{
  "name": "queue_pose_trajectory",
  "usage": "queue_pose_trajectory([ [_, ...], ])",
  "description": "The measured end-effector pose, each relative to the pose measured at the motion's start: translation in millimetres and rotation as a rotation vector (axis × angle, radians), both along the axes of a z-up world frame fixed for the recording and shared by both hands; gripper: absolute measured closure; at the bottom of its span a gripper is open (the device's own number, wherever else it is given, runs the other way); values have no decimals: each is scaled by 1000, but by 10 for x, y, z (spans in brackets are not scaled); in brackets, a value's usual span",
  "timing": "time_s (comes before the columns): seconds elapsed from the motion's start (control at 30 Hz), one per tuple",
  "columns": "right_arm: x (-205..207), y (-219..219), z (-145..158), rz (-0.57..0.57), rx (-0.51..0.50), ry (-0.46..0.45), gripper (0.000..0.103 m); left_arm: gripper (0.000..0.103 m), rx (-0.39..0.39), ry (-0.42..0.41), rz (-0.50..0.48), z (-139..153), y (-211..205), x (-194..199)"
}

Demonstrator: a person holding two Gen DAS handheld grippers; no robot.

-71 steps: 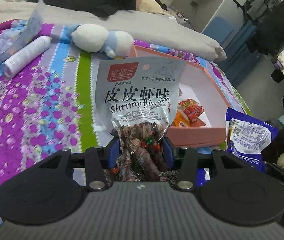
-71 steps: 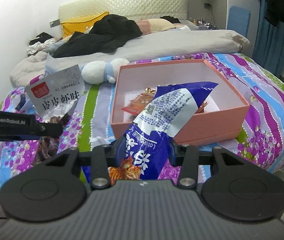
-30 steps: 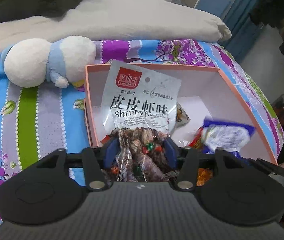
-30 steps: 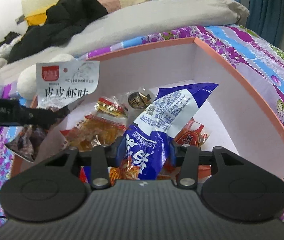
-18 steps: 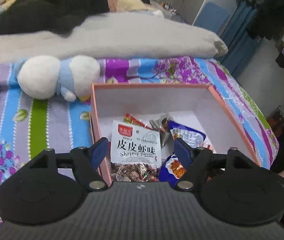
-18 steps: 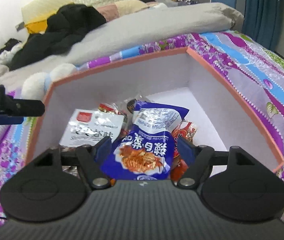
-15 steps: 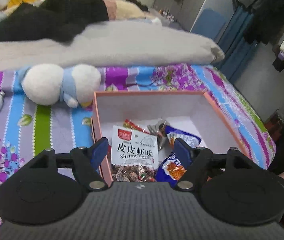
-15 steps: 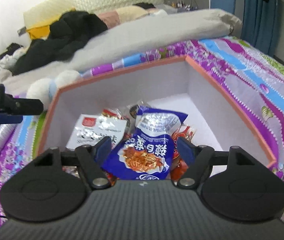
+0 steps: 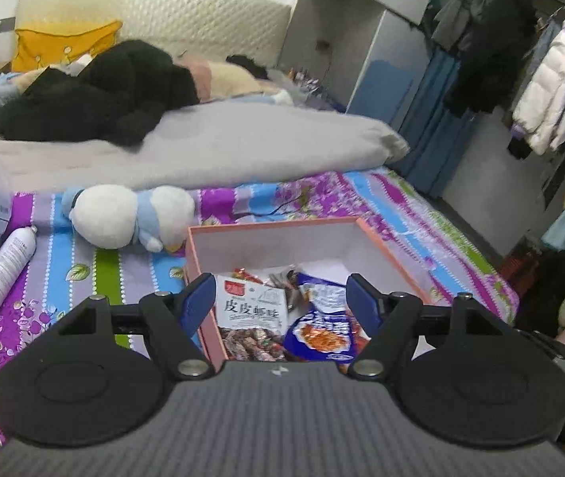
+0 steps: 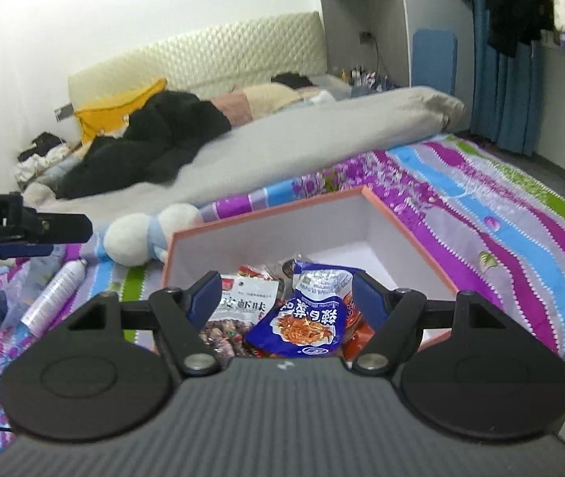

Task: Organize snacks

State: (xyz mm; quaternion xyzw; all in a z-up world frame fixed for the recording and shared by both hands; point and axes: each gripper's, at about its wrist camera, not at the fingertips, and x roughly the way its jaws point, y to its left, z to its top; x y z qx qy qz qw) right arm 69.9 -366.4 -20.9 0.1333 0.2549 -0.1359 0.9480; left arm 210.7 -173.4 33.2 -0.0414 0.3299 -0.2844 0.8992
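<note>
On a bed (image 9: 421, 218) spread with a bright striped and flowered sheet, going from left to right, a white spray can (image 9: 2, 276) lies on its side near the left edge, well apart from the snacks and seemingly no part of the sorting. Beside it, further right, a white and pale blue plush toy (image 9: 127, 216) rests just behind the left rear corner of an open pink box (image 9: 272, 224), which sits low and lidless, a ready bin for loose packets. Inside, toward the front left, lies a clear and white shrimp flavor packet (image 9: 252, 312) flat on its back, label up; just to its right, partly overlapping smaller red wrapped snacks (image 9: 246, 274), lies a blue snack bag (image 10: 306, 318), also face up. Both look dropped rather than arranged, sitting loose on the pile. The left gripper (image 9: 281, 302) hovers above the box's near edge with its blue jaws spread wide and nothing between them; the packets only show through the gap from below. The right gripper (image 10: 286, 296) hangs likewise over the box front, jaws wide and empty. To judge by this, both bags are delivered. A grey duvet (image 9: 202, 143) and dark clothing (image 9: 91, 91) lie heaped behind, and coats (image 9: 552, 91) hang at far right.
</note>
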Motion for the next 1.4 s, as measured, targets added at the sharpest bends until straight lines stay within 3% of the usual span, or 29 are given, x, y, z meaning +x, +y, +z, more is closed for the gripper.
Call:
queue_pose_trajectory([
  [0.33, -635, 237, 276, -31, 10, -74, 29, 26, -28, -146, 14, 357, 375, -877],
  [0.73, -1118, 521, 309, -32, -28, -116, 29, 22, -19, -132, 35, 288, 789, -1546],
  [0.93, -1235, 533, 231, -26, 14, -101, 29, 18, -18, -124, 52, 237, 818, -1647],
  [1.03, -1338, 553, 224, -31, 23, -110, 28, 6, -21, -121, 75, 260, 840, -1646],
  [1.07, -1353, 565, 220, -30, 19, -107, 22, 3, -15, -125, 88, 259, 846, -1637],
  [1.3, -1352, 575, 164, -3, 12, -100, 19, 0, 35, -103, 97, 148, 859, -1650],
  [1.4, -1329, 560, 118, 1, 14, -95, 13, 0, 40, -105, 100, 84, 880, -1671],
])
